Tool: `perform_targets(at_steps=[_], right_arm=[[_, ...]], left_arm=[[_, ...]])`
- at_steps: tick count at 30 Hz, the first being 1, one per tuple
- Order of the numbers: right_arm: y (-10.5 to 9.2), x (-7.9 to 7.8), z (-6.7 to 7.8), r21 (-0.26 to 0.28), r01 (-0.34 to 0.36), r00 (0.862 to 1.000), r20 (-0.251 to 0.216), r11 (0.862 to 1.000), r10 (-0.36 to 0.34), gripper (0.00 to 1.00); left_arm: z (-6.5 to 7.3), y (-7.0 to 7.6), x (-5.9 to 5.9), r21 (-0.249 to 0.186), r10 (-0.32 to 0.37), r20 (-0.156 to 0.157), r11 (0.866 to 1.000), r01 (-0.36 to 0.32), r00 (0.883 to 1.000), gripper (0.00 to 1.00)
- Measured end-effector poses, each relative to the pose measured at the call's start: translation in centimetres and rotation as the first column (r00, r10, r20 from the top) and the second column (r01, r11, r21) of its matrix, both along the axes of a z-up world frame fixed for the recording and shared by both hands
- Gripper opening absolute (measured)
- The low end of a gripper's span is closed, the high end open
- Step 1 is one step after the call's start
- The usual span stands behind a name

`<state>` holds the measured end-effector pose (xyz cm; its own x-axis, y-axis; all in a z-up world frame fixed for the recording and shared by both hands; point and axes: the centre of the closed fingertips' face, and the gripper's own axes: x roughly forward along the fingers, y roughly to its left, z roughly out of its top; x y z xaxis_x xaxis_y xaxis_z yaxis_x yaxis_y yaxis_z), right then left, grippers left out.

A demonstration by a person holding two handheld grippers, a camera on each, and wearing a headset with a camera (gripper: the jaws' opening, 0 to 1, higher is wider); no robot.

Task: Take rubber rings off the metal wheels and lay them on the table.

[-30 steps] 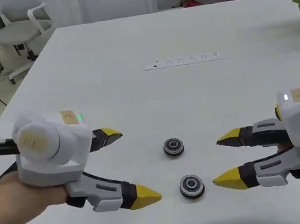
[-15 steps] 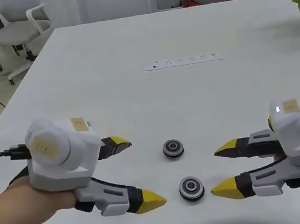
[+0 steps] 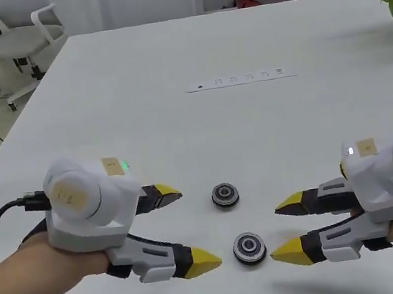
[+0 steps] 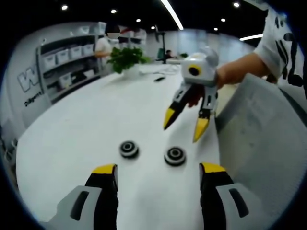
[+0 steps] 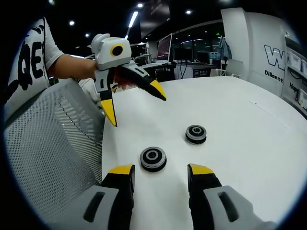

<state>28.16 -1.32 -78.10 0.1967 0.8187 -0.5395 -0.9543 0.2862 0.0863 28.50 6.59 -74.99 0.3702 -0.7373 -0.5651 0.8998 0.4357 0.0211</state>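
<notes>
On head view, table (image 3: pixel 252 125) runs wide and open beyond the wheels, and its front edge is close. Near wheel (image 3: pixel 249 247) lies betw. left gripper (image 3: pixel 195 227) & right gripper (image 3: pixel 278 231). Far wheel (image 3: pixel 224 195) is just behind it, apart.

Left gripper view: jaws wide, holding nothing, both wheels ahead, untouched.

Right gripper view: jaws spread, empty, near wheel just off tips.

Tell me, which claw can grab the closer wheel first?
Probably the right claw. Both claws are open, but its tips sit nearer the closer wheel, which lies just ahead between them in the right gripper view. The left claw is a little farther back.
</notes>
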Motion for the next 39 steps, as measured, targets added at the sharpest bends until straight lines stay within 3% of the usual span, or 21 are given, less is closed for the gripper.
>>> perform_targets(at_steps=[15, 39], right_arm=[[0.4, -0.1, -1.2, -0.006, -0.018, 1.000, -0.025, 1.000, 0.017, 0.34], [0.8, -0.1, -1.9, -0.003, -0.026, 0.999, -0.043, 1.000, 0.026, 0.32]], left_arm=[[-1.7, -0.8, -0.3, 0.020, -0.032, -0.042, 0.999, 0.033, 0.999, 0.65], [-2.8, -3.1, -0.8, 0.008, -0.097, -0.076, 0.995, 0.098, 0.992, 0.52]])
